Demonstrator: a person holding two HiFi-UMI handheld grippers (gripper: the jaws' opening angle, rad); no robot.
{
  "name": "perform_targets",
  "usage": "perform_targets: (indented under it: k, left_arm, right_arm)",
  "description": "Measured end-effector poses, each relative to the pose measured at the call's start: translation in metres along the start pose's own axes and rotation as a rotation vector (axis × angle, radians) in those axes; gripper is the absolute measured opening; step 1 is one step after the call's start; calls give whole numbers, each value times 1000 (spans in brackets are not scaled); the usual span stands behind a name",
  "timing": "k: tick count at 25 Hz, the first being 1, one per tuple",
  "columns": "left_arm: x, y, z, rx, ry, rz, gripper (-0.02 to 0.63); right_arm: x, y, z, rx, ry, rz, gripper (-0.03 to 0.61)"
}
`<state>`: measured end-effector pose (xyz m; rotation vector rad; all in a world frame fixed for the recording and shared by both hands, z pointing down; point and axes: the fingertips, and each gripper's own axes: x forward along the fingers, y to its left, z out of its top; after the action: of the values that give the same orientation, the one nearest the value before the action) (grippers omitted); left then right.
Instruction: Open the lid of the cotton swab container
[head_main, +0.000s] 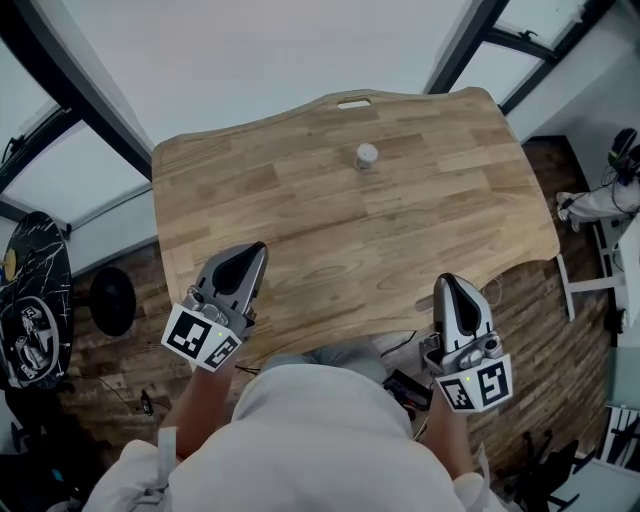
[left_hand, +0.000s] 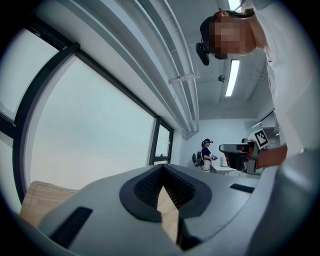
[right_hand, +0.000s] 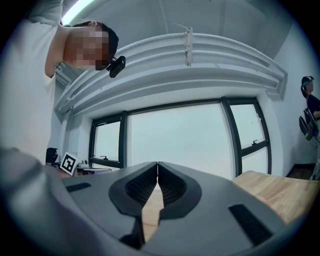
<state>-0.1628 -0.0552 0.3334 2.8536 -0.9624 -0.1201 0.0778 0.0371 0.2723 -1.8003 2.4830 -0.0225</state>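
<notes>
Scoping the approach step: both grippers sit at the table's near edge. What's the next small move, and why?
Probably reach the left gripper forward toward the cotton swab container, opening its jaws on the way. It and the right gripper are shut and empty at the near edge of the table, while the container stands untouched far across it.

1. No legible words, brands or numbers anywhere.
2. At the rear end of the left gripper (head_main: 256, 250) and of the right gripper (head_main: 447, 282): black-and-white square marker patterns only, without letters or digits.
3. On the black board (head_main: 35, 300) left of the left gripper: white markings, too small to read.
</notes>
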Motion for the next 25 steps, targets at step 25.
perform_targets:
  k: [25]
  left_arm:
    - [29, -26, 13, 34, 2, 141, 12]
  right_arm:
    - [33, -75, 7, 110, -24, 119, 20]
